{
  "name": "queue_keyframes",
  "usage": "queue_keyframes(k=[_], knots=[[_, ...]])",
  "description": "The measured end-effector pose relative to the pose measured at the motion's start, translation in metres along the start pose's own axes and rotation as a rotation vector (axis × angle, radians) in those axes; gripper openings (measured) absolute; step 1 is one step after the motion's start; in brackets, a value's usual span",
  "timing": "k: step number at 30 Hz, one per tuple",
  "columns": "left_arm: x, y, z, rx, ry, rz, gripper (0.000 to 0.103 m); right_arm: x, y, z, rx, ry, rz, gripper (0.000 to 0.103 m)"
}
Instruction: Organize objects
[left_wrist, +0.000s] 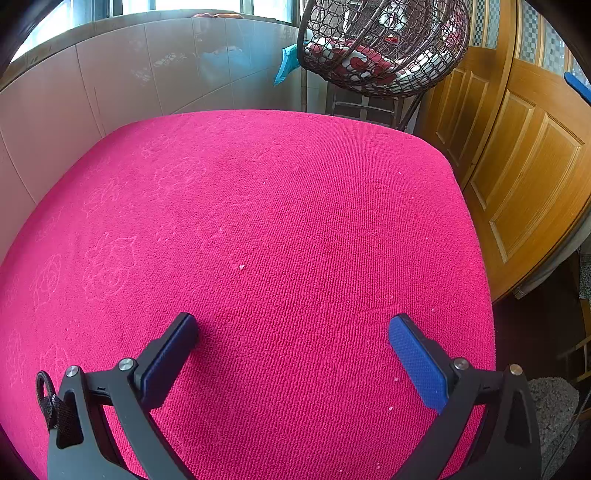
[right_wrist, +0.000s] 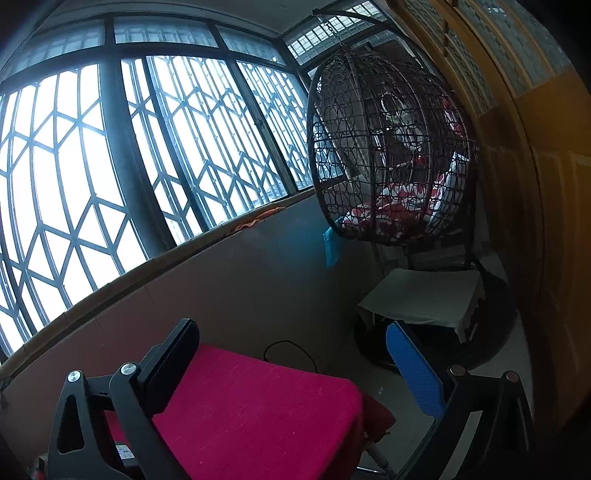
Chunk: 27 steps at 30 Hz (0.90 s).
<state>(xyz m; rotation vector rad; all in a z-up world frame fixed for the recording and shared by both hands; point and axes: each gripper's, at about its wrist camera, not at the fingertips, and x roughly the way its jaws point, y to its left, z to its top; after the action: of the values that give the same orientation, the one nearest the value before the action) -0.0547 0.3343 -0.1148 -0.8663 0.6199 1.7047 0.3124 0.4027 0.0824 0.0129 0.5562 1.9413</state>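
Window (right_wrist: 92, 177): biggest thing in the right wrist view, dark frames with a diamond-pattern metal grille, bright daylight behind. Tiled half-wall (left_wrist: 110, 81) runs below the sill.

Table: covered by a pink cloth (left_wrist: 280, 229) with a faint flower pattern on its left part. It fills most of the left wrist view. In the right wrist view only a far corner shows, low in frame, cloth edge hanging over the right side. Surface bare apart from a few white specks. No objects to sort show in either view, so I can't tell where they are.

Wooden doors (left_wrist: 517, 155): panelled, right of the table, patterned glass in the upper parts.

Hanging wicker chair (right_wrist: 388, 147): egg-shaped, dark, on a stand in the corner past the table, holding a red-and-white cushion (left_wrist: 365, 66). Small white stool (right_wrist: 424, 295) on the floor below it. Blue cloth (right_wrist: 332, 243) hangs on the wall just beside the chair. Black cable (right_wrist: 291, 350) loops on the floor behind the table.

Left gripper (left_wrist: 293, 328): tilted down over the near part of the cloth, fingers spread wide, nothing between them. Not touching the cloth as far as I can see.

Right gripper (right_wrist: 291, 332): aimed nearly level across the table corner toward the chair, fingers spread wide, empty.
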Motion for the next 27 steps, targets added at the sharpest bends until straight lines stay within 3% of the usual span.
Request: queue_keyframes(k=[27], knots=[[-0.001,0.001,0.004,0.003,0.001,-0.001,0.103,0.018,-0.003,-0.014,0.023,0.081,0.009,0.103]])
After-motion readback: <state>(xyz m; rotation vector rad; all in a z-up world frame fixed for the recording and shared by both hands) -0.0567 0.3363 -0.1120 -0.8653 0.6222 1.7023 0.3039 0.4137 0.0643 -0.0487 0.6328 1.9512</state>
